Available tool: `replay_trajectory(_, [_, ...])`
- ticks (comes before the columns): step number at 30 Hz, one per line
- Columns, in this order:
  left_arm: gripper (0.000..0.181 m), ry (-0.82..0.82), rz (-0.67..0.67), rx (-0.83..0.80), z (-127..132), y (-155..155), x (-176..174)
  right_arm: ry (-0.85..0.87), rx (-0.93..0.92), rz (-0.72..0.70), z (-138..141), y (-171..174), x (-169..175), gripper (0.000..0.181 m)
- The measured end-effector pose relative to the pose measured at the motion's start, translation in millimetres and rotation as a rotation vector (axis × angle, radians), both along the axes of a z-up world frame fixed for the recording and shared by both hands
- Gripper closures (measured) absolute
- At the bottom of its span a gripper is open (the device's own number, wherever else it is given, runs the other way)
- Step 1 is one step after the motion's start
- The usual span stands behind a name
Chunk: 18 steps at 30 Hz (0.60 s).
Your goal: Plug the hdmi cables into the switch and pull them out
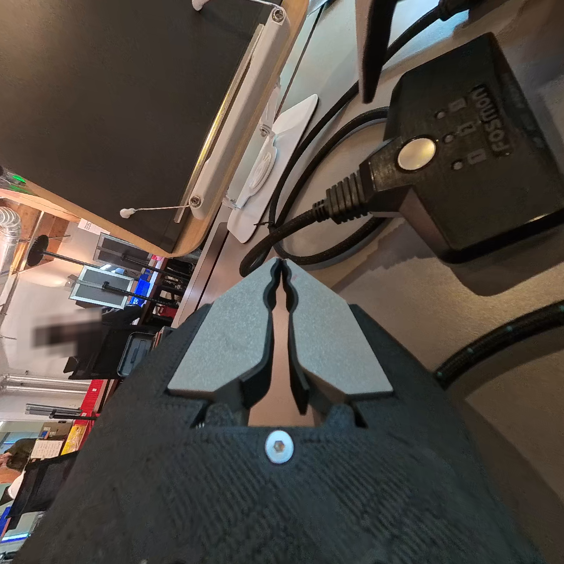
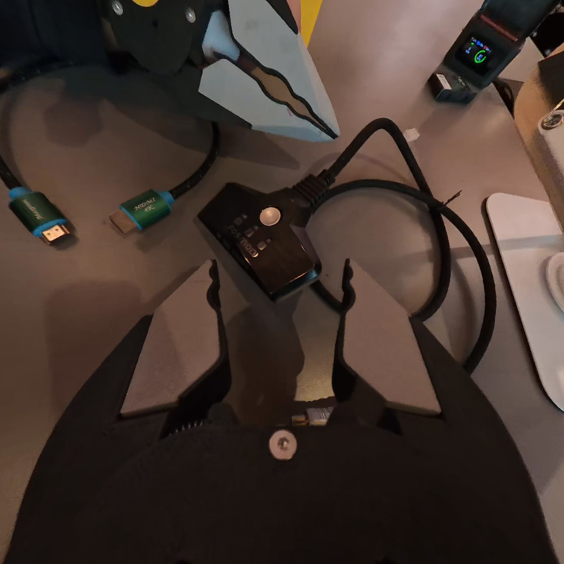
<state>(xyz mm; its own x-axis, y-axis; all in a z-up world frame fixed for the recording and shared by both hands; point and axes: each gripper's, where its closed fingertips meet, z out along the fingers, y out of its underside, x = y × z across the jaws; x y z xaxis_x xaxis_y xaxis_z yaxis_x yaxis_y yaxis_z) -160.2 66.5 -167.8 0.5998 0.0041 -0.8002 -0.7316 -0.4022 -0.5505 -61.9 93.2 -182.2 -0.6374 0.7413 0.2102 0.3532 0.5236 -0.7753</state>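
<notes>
Right gripper (image 2: 279, 268), jaws apart, hovers over the switch (image 2: 259, 241); two green plugs (image 2: 143, 210) lie unplugged.

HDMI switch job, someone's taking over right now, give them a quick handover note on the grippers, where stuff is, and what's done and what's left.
Left gripper: shut, empty, hovering beyond the switch.
Right gripper: open, empty, fingers just short of the switch's near end.
Switch: flat on the grey table, with its own black cable attached at the far end.
Two green-and-blue HDMI plugs lie loose on the table to the switch's left, neither plugged in.
Done: cannot tell whether any plugging cycle has happened.
Left: steady the switch, plug each green connector in, then pull them out.
</notes>
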Motion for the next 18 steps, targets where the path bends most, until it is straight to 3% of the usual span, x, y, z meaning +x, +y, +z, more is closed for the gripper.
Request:
replay_trajectory(4, [0.181,0.011,-0.032,-0.008,-2,1,7,-0.017,0.052,-0.012,-16,-1,-9,0.1])
replay_trajectory(7, [0.181,0.016,-0.073,-0.016,-4,2,15,-0.015,0.081,0.005,-23,-6,-10,0.116])
replay_trajectory(11, [0.181,-0.005,-0.091,-0.01,-3,2,19,-0.036,0.078,0.002,-24,-8,-11,0.119])
replay_trajectory(18, [0.181,-0.007,-0.048,0.005,1,0,11,-0.021,-0.094,-0.101,-2,8,-19,0.125])
